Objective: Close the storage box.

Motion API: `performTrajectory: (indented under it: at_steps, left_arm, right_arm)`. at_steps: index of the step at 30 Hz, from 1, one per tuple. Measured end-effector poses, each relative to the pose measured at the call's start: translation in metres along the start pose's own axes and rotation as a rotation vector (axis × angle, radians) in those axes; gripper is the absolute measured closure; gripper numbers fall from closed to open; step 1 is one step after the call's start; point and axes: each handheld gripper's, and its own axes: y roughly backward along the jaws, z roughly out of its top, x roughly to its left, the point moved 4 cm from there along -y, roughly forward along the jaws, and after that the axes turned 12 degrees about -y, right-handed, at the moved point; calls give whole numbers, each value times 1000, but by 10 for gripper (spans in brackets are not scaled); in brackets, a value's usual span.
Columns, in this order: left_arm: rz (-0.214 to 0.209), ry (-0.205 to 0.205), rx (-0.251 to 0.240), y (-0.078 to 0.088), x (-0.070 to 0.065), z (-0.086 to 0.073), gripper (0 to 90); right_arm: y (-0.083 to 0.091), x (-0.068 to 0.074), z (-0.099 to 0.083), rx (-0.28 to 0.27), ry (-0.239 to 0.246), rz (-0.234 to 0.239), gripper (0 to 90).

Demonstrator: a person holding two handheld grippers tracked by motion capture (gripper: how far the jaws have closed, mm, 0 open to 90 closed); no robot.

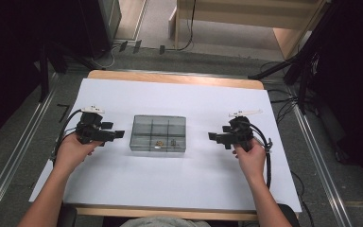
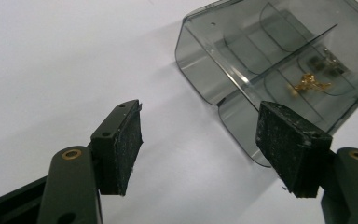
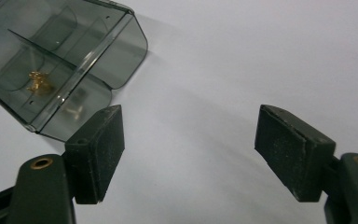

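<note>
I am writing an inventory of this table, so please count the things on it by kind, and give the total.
Smoky clear compartment box: 1
Gold-coloured small parts, one cluster inside the box: 1
Dark small parts, one group in the next compartment: 1
Hand-held grippers, left gripper and right gripper, both open and apart from the box: 2
Total: 5

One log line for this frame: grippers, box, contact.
left gripper: open, left of box | right gripper: open, right of box | compartment box: on table, untouched
</note>
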Motion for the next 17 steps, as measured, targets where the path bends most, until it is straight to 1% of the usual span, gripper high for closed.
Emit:
performTrajectory:
  at_steps: [3, 5, 7, 12, 15, 17]
  left_arm:
    - [4, 11, -2, -2, 3, 0, 324]
    - [7, 16, -3, -5, 5, 0, 323]
    - [11, 15, 5, -7, 5, -1, 316]
    - [5, 18, 16, -12, 7, -4, 290]
    - [17, 7, 25, -16, 7, -6, 276]
    - [34, -11, 25, -19, 8, -7, 261]
  right_arm:
    - [-1, -2, 0, 4, -1, -15, 248]
    - [-2, -4, -1, 7, -3, -14, 248]
    - [-2, -4, -1, 16, -5, -18, 248]
    - [-4, -4, -2, 23, 0, -21, 248]
    - [-5, -5, -2, 27, 0, -21, 248]
    - [-6, -5, -2, 30, 8, -22, 248]
